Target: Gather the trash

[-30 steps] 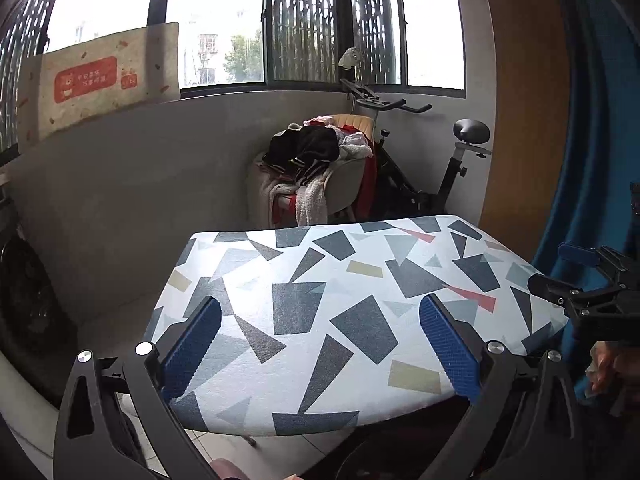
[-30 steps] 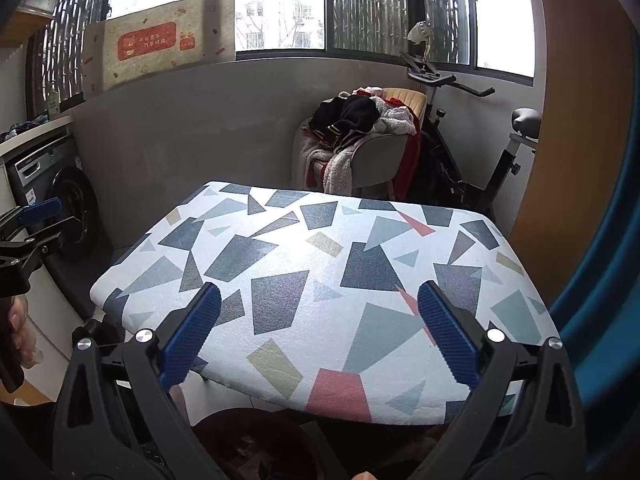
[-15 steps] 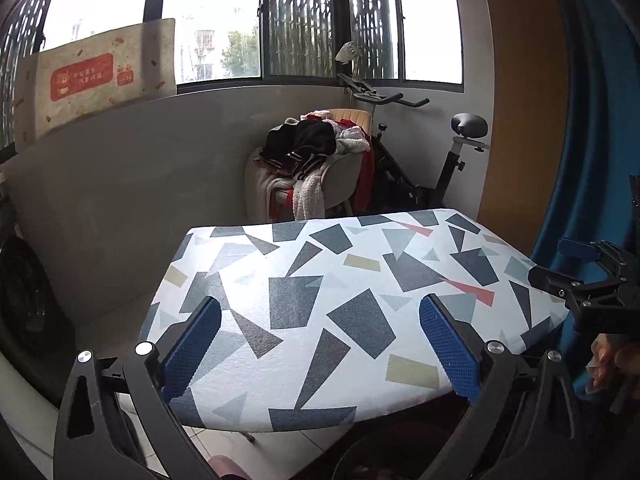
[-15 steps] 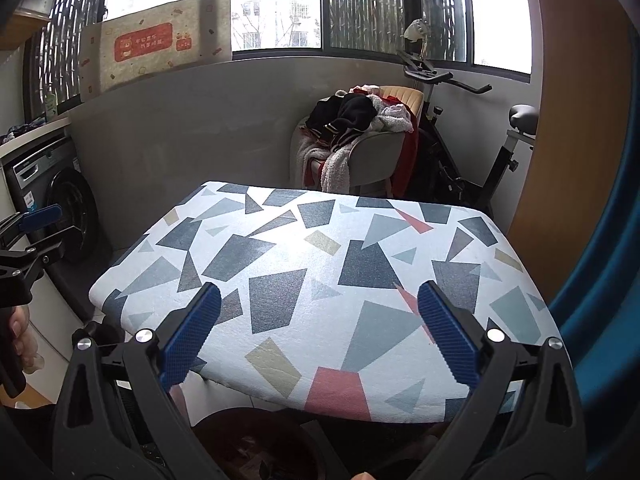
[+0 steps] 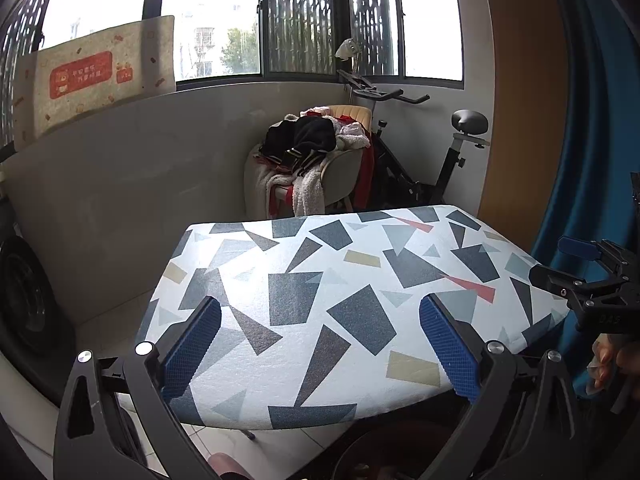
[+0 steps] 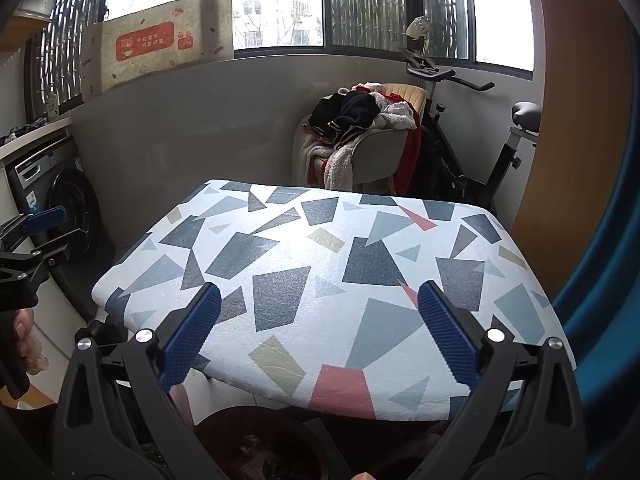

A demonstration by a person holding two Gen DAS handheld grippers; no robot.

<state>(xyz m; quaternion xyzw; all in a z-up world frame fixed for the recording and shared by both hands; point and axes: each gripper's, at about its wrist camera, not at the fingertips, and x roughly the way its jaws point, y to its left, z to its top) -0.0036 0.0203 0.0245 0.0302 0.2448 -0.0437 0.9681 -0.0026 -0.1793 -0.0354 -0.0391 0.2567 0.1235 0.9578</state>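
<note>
We hold both the left gripper [image 5: 320,344] and right gripper [image 6: 319,332] with fingers wide and empty above the patterned counter [image 6: 320,256], where no trash shows, so its feel and grip point remain unjudgeable.

A tabletop [image 5: 352,308] with a white cover printed in grey, tan and red shapes stands in the foreground. Behind it, a chair [image 5: 344,168] is piled with clothes [image 5: 304,140]. An exercise bike [image 5: 440,160] stands just beside the chair. A washing machine [image 6: 60,200] stands at the left wall. A printed board [image 6: 160,52] leans against the window.
</note>
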